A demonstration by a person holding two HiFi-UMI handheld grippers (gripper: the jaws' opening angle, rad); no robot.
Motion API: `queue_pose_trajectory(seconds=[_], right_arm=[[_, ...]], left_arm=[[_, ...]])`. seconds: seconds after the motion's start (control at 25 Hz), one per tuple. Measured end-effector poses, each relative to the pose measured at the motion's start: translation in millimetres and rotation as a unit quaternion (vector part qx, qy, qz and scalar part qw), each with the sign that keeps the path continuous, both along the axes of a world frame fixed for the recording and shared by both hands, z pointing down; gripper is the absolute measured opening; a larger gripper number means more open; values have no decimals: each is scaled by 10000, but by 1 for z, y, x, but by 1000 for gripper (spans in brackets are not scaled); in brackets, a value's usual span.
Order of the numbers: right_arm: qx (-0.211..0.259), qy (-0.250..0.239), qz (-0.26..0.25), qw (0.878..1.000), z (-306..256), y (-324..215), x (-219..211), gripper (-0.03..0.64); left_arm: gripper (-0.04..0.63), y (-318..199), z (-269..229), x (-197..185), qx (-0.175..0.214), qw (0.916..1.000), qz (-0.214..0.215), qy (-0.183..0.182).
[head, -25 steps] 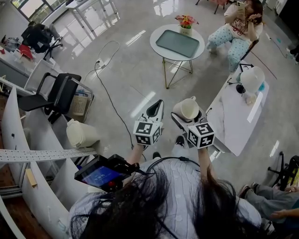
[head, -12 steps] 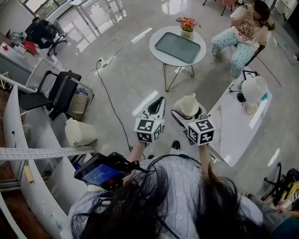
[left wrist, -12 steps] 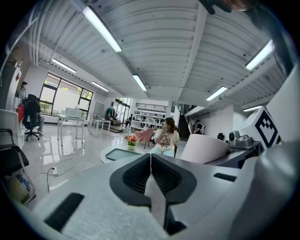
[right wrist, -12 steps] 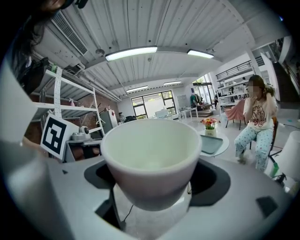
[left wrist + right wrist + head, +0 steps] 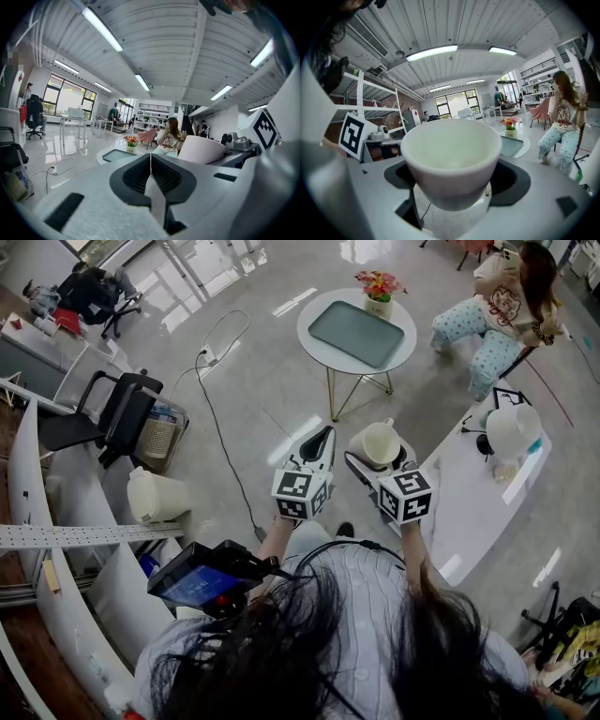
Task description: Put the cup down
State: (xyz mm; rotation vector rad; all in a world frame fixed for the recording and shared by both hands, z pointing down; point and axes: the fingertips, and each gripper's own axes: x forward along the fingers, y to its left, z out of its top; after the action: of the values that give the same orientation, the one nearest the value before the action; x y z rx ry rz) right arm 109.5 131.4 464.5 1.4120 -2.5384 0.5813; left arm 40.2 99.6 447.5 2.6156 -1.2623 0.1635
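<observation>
A white cup point(image 5: 380, 443) with a small handle hangs in the air over the floor, upright and empty, with my right gripper point(image 5: 376, 463) shut on it. In the right gripper view the cup point(image 5: 451, 157) fills the middle, and the two jaws press against its lower sides. My left gripper point(image 5: 321, 437) is beside it on the left, shut with nothing in it. In the left gripper view the two jaws meet along a thin line, and the cup point(image 5: 201, 149) shows just to their right.
Ahead stands a round white table point(image 5: 317, 307) with a grey tray point(image 5: 356, 328) and a flower pot point(image 5: 377, 292). A long white table point(image 5: 473, 498) lies to the right. A person sits at the far right. A black chair point(image 5: 122, 418), a white bin point(image 5: 155, 495) and a floor cable point(image 5: 220, 442) are left.
The head view has shifted a little, so the room sits slightly differently in frame. Both grippers stay side by side in front of the body, with the cup still held.
</observation>
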Motion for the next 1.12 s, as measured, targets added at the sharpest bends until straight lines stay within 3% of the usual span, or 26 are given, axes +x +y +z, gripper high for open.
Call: queue_pose_trajectory(seconds=[0.6,1.12], right_arm=[[-103,-112,77,9999,9,-28,18,426],[-190,-118,282,9994,11,-105,-5,426]], left_arm=[[18,-32,7,18,-97,9999,67,-54],[18,-115,7,4,-64,9988,459,-162]])
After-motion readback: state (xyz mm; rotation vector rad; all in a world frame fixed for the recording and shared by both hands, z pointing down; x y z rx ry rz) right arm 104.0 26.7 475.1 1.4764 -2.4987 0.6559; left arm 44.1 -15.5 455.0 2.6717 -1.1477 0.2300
